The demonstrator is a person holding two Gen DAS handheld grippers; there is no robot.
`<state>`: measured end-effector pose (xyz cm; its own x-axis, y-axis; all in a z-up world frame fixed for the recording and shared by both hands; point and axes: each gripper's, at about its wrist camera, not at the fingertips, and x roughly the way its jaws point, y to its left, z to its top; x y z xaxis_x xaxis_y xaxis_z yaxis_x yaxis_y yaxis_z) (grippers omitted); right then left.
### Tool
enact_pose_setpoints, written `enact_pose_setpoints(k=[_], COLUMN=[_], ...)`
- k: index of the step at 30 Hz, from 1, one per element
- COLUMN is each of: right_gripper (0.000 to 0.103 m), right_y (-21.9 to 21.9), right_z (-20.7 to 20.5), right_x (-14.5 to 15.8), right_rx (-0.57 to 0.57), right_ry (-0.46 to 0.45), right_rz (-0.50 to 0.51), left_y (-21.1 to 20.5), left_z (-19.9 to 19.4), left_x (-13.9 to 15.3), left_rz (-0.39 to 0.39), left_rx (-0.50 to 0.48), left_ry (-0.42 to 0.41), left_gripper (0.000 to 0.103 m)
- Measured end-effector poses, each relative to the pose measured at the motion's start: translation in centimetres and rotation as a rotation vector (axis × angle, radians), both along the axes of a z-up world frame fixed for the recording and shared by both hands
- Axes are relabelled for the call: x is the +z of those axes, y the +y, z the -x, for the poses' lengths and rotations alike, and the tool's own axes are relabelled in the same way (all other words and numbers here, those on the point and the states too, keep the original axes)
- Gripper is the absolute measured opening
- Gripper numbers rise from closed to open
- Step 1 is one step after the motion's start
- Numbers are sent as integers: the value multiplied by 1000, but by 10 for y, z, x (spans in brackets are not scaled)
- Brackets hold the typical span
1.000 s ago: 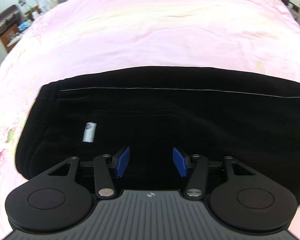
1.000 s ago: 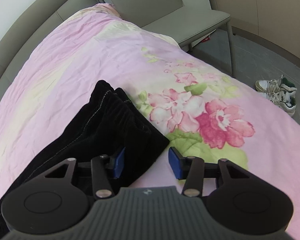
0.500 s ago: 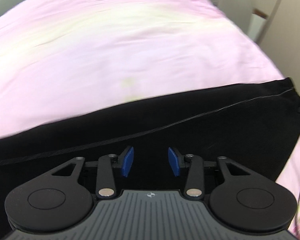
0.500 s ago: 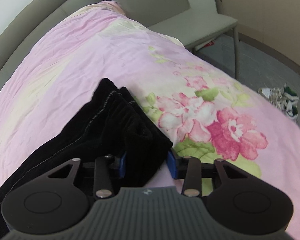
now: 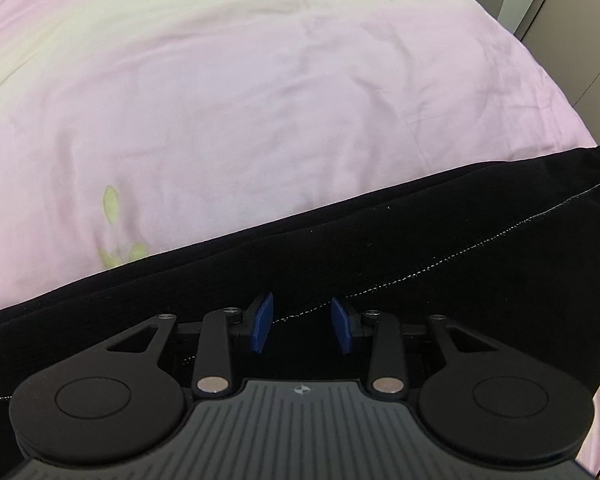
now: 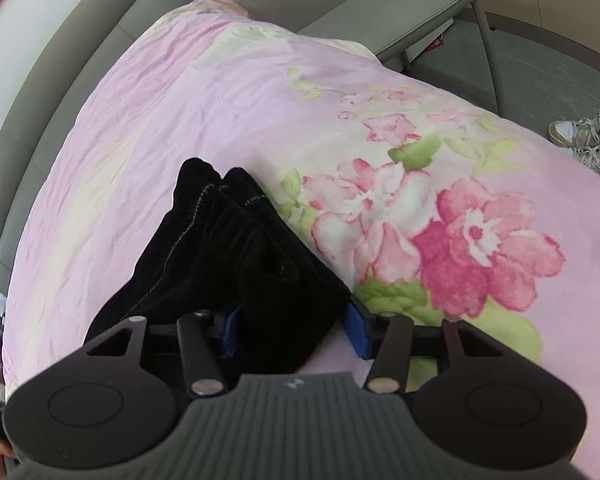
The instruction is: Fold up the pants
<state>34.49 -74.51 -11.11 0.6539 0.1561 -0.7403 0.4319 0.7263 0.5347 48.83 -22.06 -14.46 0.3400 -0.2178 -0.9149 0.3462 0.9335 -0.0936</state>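
Here the pants [image 5: 380,248] were laid flat on the bed [image 5: 260,80], a long black band stretched crosswise before the left gripper [image 5: 302,328] and running off to both sides of that view. Their long axis was set roughly across the left gripper's line of reach and more nearly along the right gripper's. The left gripper was held low over the middle of the legs, its blue pads [image 5: 262,326] spread apart with only cloth seen beyond the gap and nothing pinched. The right gripper [image 6: 294,330] was placed at the leg ends [image 6: 220,208], and so was judged the nearer of the two to the part that a fold would carry; its jaws were parted, with the bunched corner of the cloth lodged between the pads [image 6: 358,332] but not yet squeezed. The coming move was therefore judged to turn on that corner: it lay inside the right jaws and slightly toward their left pad, so a closing there was likely to take it. The cloth looked soft, ribbed and velvety, with a pale line of stitching [image 5: 480,244] along the seam. The bed cover was thin, faintly creased, pink with large printed flowers [image 6: 440,236]. A grey chair [image 6: 380,4] and white trainers [image 6: 588,140] were seen beyond the bed.
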Motion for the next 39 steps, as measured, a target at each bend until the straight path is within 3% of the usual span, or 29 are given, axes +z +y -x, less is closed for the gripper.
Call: enact_pose_setpoints(k=[1,6,9,11,15,19,26,33,39], right_gripper=[53,38,33,32,31,30,29,28,28], right_y=[4,15,20,26,47,75,124,201,306], right_z=[-2,1,6,7,6,10,12,12,11], right_x=[0,14,39,60,103,143,195,249,261], right_rx=[-10,-33,-10,11,64,117,178,303,481], right_ry=[-7,-15,-33,-48,-73,-106,-147,-211,-246], right_rz=[12,83,107,128,189,261,317,365,449], left_y=[-2,-11,-9,-4,-1,0,-12,33,113], left_z=[3,18,31,48,93,125,131,157,187], left_x=[2,18,35,50,64,50,9,74,138], left_rz=[-5,-39,-10,19,-27,-85,-114,-27,78], left_rx=[3,-2,-29,-100,-265,-341,-290,-265,-187], left_ry=[0,-41,-38,-30,-16,-2,7,-34,-96], left_gripper=[41,40,39,39,35,32,30,30,34])
